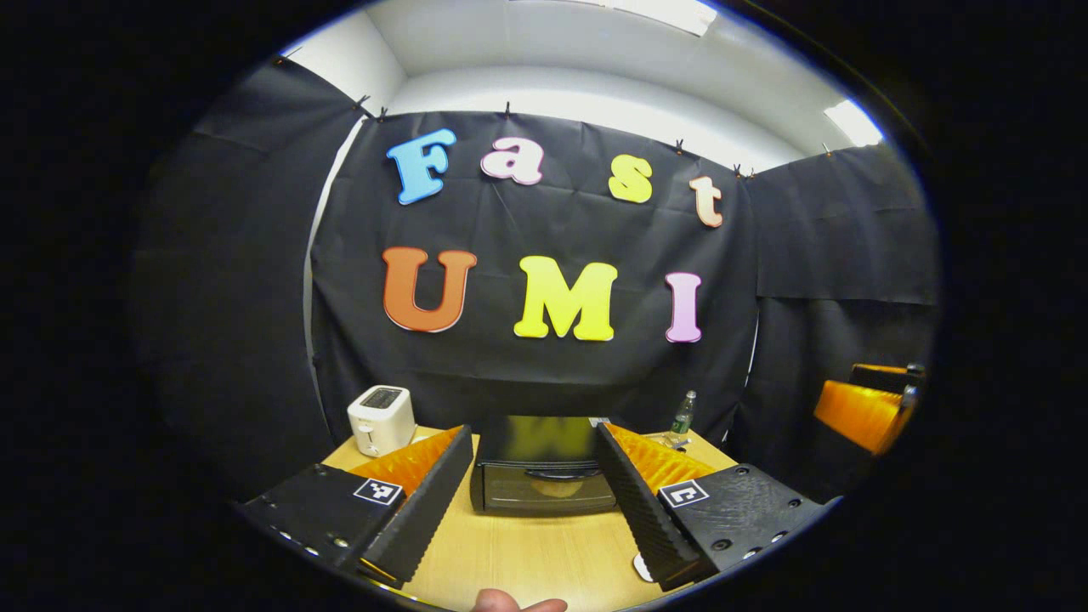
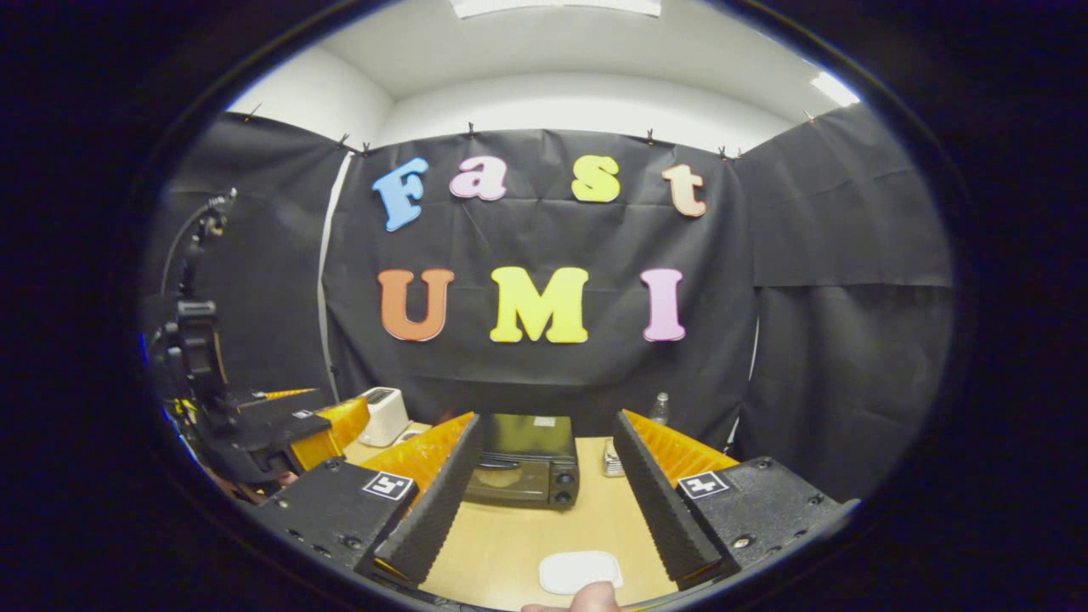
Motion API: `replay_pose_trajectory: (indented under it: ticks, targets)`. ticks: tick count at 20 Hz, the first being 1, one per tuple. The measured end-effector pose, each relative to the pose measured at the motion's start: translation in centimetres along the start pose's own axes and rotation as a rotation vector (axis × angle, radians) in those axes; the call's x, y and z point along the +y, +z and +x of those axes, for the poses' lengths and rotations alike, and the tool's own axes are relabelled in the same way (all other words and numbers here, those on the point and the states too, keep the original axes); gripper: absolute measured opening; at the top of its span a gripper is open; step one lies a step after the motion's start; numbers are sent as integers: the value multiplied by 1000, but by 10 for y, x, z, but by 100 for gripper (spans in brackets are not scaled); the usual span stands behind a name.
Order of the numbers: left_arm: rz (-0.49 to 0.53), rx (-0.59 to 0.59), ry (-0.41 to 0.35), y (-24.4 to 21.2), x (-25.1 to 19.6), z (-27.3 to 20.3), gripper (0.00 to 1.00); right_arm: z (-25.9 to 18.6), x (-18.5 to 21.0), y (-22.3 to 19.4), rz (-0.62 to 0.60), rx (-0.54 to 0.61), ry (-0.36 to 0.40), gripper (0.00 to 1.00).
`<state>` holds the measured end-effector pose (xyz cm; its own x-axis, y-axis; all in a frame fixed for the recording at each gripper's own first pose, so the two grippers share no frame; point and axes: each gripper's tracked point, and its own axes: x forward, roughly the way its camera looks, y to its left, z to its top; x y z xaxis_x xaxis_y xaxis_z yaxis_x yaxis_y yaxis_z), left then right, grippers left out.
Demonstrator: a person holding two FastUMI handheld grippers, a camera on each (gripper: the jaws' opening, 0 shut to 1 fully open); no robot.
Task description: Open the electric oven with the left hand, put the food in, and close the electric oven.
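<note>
Showing closed electric oven (image 1: 544, 476) on wooden table (image 1: 527, 552) ahead between left gripper (image 1: 531, 501) fingers, spread wide, empty, right gripper (image 2: 535, 510) likewise wide, empty, white food (image 2: 580, 571) near its tips

A dark, boxy oven (image 1: 542, 476) is seen straight ahead between the left gripper's fingers, its door shut, its handle across the door's top. In the right gripper view the oven (image 2: 523, 472) sits ahead, knobs at its right. A white flat food item (image 2: 580, 571) lies nearest, between the fingers.
</note>
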<state>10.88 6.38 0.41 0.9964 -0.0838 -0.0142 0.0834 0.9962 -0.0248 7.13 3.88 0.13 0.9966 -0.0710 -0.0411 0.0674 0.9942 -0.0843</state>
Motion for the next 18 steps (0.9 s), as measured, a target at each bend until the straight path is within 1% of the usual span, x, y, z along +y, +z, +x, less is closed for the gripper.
replay_pose_trajectory:
  ticks: [2, 3, 4, 7, 9, 14, 16, 18]
  targets:
    - [-1, -24, 9, 18, 9, -26, 94, -6, 17, 0, 14, 1, 19, 97]
    - [-11, -34, 11, 27, 11, -39, 82, -10, 21, 2, 14, -2, 21, 97]
    - [-21, -38, 13, 33, 14, -50, 94, -13, 27, 3, 11, -7, 23, 97]
    - [-58, -41, 15, 40, 20, -79, 94, -24, 46, 3, 10, -6, 40, 97]
    - [-61, -50, 16, 41, 25, -91, 94, -32, 55, 7, 2, -15, 50, 97]
    - [-15, -58, 2, 41, 33, -108, 94, -40, 73, 12, 3, -35, 74, 97]
    - [-1, -69, 8, 40, 37, -109, 94, -39, 79, 14, 15, -40, 77, 97]
    - [11, -66, 5, 33, 36, -107, 94, -33, 83, 6, 21, -20, 75, 97]
